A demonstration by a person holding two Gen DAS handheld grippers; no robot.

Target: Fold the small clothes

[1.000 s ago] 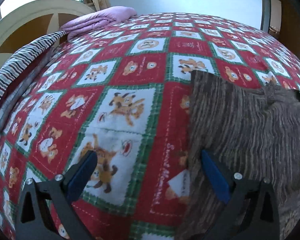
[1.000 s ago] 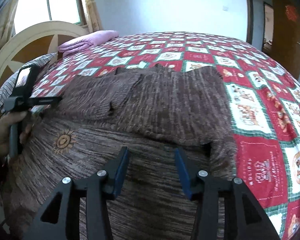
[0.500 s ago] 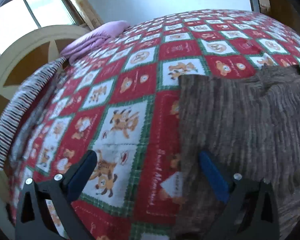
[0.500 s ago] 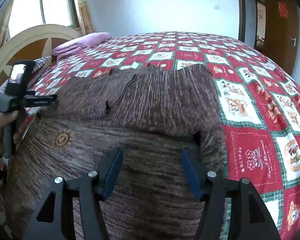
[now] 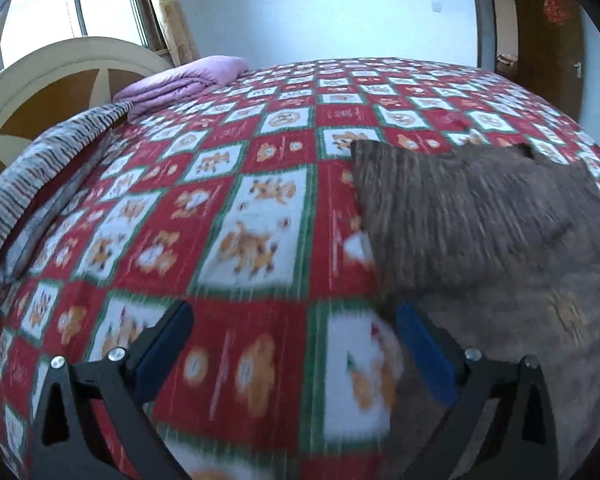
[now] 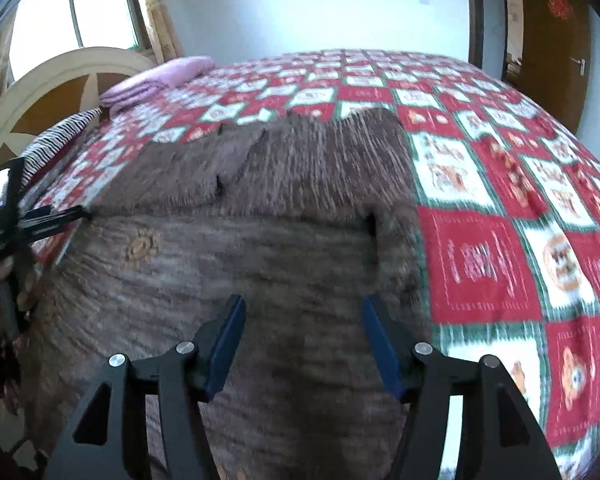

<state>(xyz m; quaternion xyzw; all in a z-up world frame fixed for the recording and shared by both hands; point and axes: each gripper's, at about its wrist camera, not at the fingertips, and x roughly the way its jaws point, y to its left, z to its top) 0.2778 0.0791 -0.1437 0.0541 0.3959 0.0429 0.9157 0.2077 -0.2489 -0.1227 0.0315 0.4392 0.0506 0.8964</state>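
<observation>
Knitwear is laid flat on the bed: one brown marled sweater (image 6: 260, 220), spread over the red, white and green checked quilt (image 6: 500, 208). Its upper part is seen folded down over the body, and a small orange motif (image 6: 142, 245) is shown on the chest. The garment's right edge is met by bare quilt, which runs wide and unobstructed toward the far side of the bed. In the left wrist view the sweater (image 5: 480, 216) is seen at the right, its left edge straight and its far corner squared, with a broad stretch of quilt (image 5: 240, 200) lying open to its left.

Two grippers are counted. The right gripper (image 6: 302, 344) is held above the sweater's lower body, its two blue-padded jaws spread apart with nothing between them. The left gripper (image 5: 292, 356) is held at the sweater's left border, jaws wide apart and empty; its right finger is over the knit, its left finger over quilt. In the right wrist view the left gripper (image 6: 76, 212) is seen beside the garment's left edge.

Further out, one folded lilac blanket (image 5: 180, 80) and one striped pillow (image 5: 40, 160) are seen by the headboard (image 5: 60, 72). One window (image 6: 72, 12) and one brown door (image 6: 556, 40) are visible.
</observation>
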